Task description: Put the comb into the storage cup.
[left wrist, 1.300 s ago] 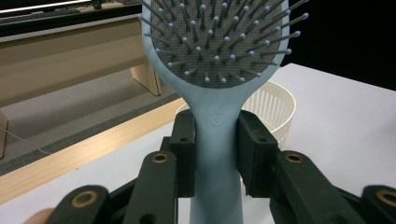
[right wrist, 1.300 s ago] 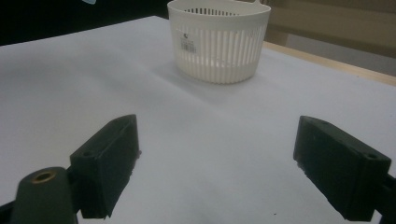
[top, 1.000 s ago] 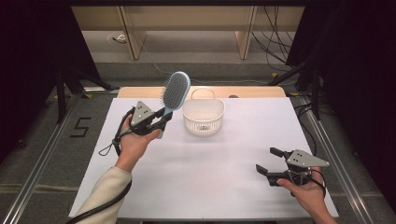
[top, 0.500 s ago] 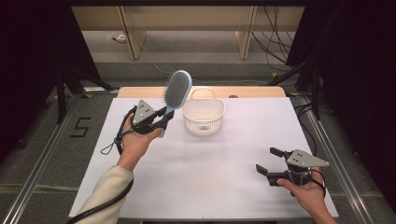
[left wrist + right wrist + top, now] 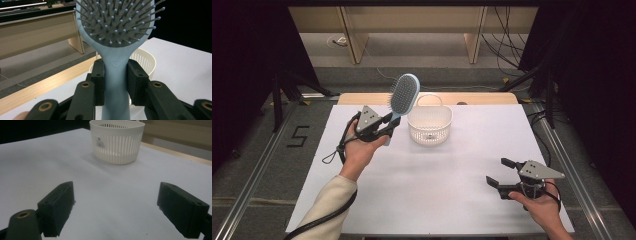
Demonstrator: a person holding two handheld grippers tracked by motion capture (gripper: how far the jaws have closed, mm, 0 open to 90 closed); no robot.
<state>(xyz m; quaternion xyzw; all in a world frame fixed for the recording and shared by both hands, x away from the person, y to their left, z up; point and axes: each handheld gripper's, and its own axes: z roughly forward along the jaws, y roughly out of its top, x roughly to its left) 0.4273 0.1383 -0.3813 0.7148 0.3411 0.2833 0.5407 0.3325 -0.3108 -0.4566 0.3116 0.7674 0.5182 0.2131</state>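
Jaws of the left gripper [image 5: 113, 82] clamp the blue hairbrush [image 5: 402, 96] by its handle, long axis upright, head tilting toward the white basket [image 5: 430, 125] just beside it; right gripper [image 5: 502, 174] gapes empty, well apart

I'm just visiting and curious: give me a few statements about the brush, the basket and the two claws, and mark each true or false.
1. The left claw grips the hairbrush by its handle. True.
2. The brush's bristled head lies inside the white basket. False: it is held up in the air, left of the basket.
3. The right claw is open with nothing between its jaws. True.
4. The basket lies tipped on its side. False: it stands upright on the white table.
5. The right claw touches the basket. False: it is well apart, near the table's front edge.
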